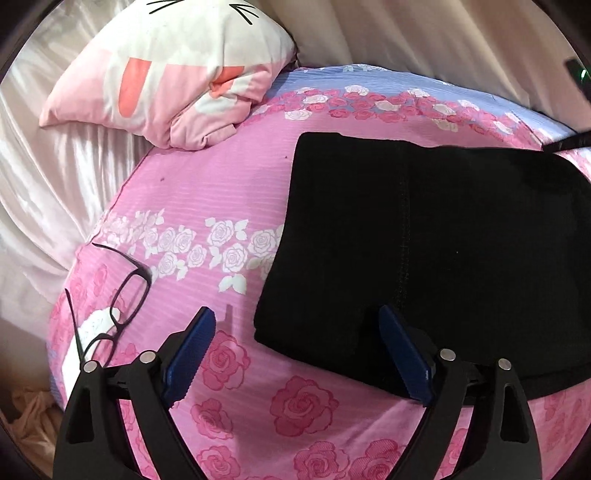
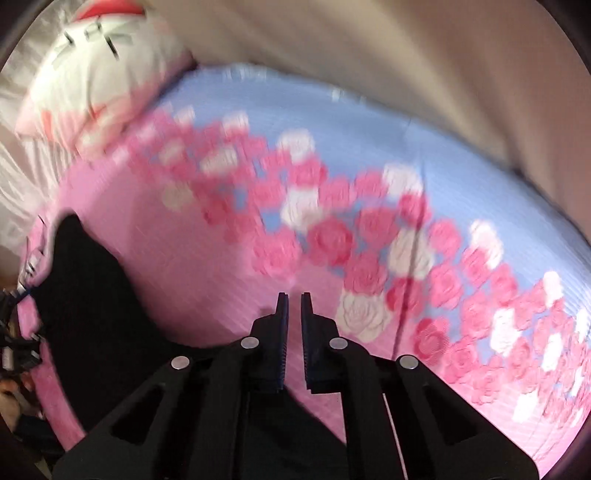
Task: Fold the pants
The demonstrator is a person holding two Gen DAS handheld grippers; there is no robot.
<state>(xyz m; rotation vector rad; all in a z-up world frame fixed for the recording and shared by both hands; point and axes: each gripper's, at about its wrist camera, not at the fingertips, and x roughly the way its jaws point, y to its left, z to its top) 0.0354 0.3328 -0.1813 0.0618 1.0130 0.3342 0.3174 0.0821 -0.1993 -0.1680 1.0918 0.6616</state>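
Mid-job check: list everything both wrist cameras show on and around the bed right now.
Folded black fabric pants: one, black, on the bedspread, right of centre.
Pink rose-print bedspread: one, pink with a blue band, covering the bed.
Cat-face pillow: one, white and pink, at the bed's far left corner.
Black-framed eyeglasses: one, black, near the bed's left edge.
Beige curtain: beige, behind the bed.
Left gripper: black with blue pads, open over the pants' near corner.
Right gripper: nearly shut, empty.
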